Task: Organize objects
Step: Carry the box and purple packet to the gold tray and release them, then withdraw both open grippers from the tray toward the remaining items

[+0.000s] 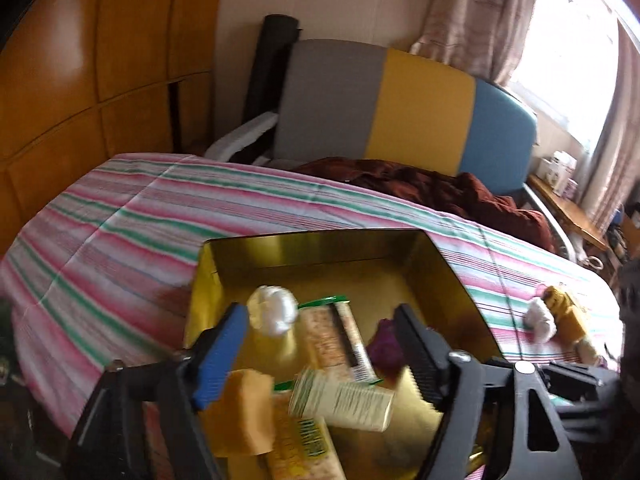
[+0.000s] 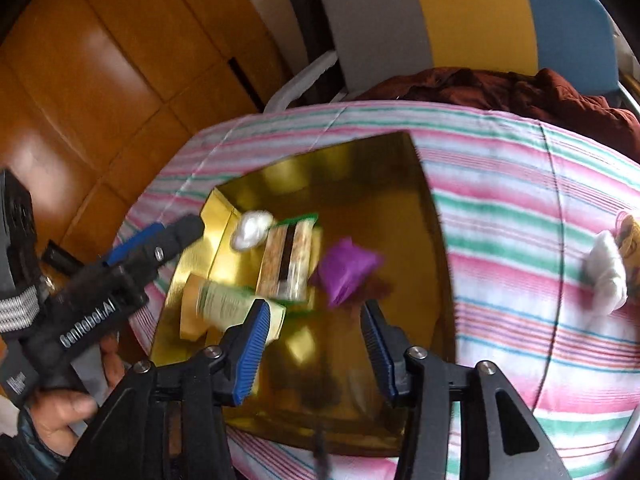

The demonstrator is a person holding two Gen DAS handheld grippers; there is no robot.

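gold tray [image 2: 436, 248] on striped cloth [image 2: 520, 200], both grippers above it, jaws apart, gripping nothing.

inside tray, from its left wall: cream tube [image 2: 224, 300], white ball [image 2: 250, 230], cracker packet [image 2: 288, 260], purple pouch [image 2: 346, 270]. left gripper [image 1: 320, 344] over tray's near-left corner; right gripper [image 2: 316, 344] over its near half. outside tray's right wall: white wad [image 2: 606, 276].

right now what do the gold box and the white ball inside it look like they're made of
The shallow gold square box looks like foil-faced card or thin metal: its glossy walls mirror the room, and which of the two is unclear. The small white fluffy ball looks like cotton wool or crumpled tissue: matte, soft-edged and lumpy.
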